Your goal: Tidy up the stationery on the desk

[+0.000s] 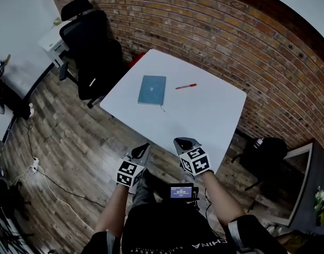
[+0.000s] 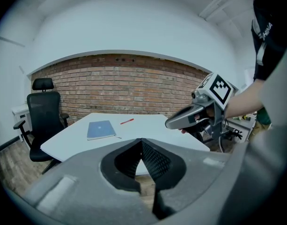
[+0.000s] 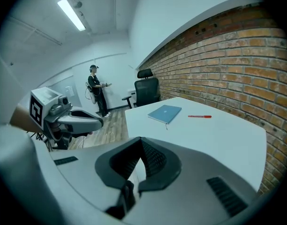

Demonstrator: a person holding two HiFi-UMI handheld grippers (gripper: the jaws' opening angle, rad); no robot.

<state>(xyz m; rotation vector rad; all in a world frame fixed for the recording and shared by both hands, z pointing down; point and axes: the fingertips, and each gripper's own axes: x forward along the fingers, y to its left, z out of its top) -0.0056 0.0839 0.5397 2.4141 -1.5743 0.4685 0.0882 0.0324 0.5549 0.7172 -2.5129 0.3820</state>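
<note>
One wide white rectangular desk (image 1: 204,120) takes up the middle of the scene, with its far side close to a red brick wall (image 1: 214,30). A black high-backed office chair (image 1: 93,46) stands at its far left corner.

On the far left part of the desktop lies a slim blue notebook with a closed cover (image 1: 152,89), flat, with a thin cord trailing from its near edge. The near half of the desk is bare.

The person holds both tools at the near edge of the desk, side by side and aimed at it. The left gripper (image 1: 142,150) has its jaws pressed together with nothing between them. The right gripper (image 1: 185,143) is closed too and carries nothing. Neither touches the desk or anything on it.

Smallest is a red pen (image 1: 186,86), which lies flat just to the right of the notebook, apart from it, towards the far side.

The tidying looks barely begun: this is the approach, with both items untouched. The next move probably calls for reaching across to the far half, parting the jaws of one gripper and lowering them over the thin pen. The notebook's flat cover is likely to need a grip at its edge.
</note>
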